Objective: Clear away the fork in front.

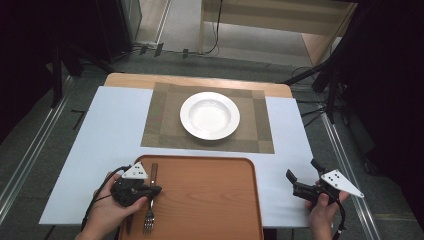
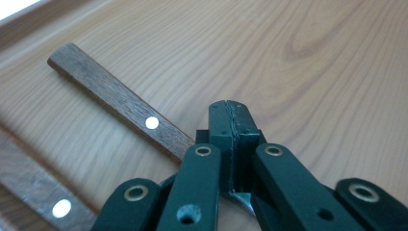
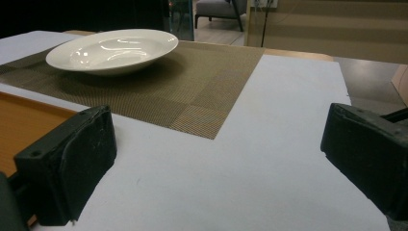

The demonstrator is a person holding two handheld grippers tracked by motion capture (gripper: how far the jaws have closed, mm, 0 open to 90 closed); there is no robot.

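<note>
A fork [image 1: 149,202] with a dark wooden handle [image 2: 120,98] lies along the left side of an orange wooden tray [image 1: 210,200]. My left gripper [image 1: 155,190] reaches across it from the left. In the left gripper view my left gripper [image 2: 234,113] is shut on the fork where the handle meets the metal neck. My right gripper [image 1: 303,170] rests open over the white sheet right of the tray. Nothing is between its jaws in the right gripper view [image 3: 219,154].
A second wooden-handled utensil [image 2: 38,192] lies beside the fork, partly under my left hand. A white deep plate [image 1: 209,115] sits on a brown woven placemat [image 1: 165,125] beyond the tray. The white sheet [image 1: 110,130] covers the table; floor and stands surround it.
</note>
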